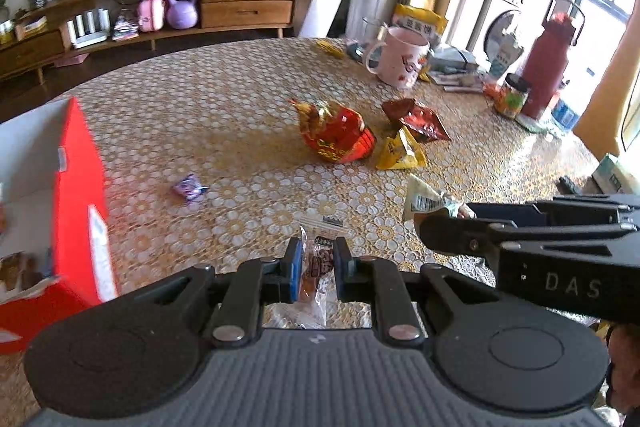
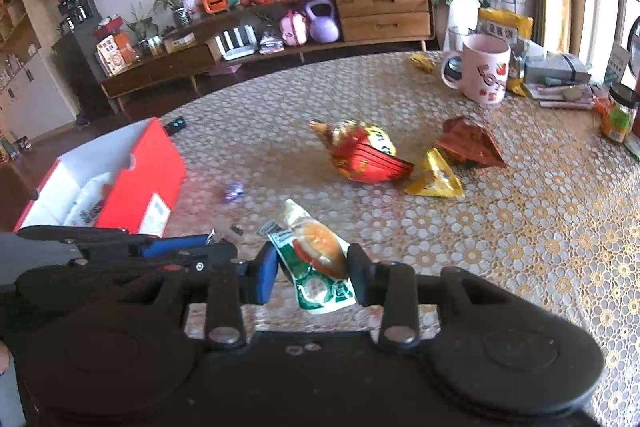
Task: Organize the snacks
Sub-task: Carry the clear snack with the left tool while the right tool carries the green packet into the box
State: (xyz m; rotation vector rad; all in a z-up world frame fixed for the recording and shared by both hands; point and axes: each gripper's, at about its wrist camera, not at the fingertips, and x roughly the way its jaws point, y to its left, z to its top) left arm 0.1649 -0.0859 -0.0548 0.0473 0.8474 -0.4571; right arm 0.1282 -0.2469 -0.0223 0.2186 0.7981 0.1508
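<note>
Left gripper pinches a crinkly clear packet; right gripper clamps a glossy green pouch above the lace-patterned table, red carton near its left edge.

Left tool clamped, right tool clamped, both side by side, angled downward.

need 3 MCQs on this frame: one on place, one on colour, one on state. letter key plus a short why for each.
1. Where is the red box relative to the loose snacks?
A left of them
B right of them
C behind the mug

2. What colour is the mug?
A blue
B pink
C black

3. What is the right gripper doing?
A open, empty
B resting on the table
C shut on the green-and-white packet

Key: 1 A, the box stands at the left table edge. 2 B, pink body with red prints. 3 C, both pads press on the packet, which is lifted off the tablecloth.
</note>
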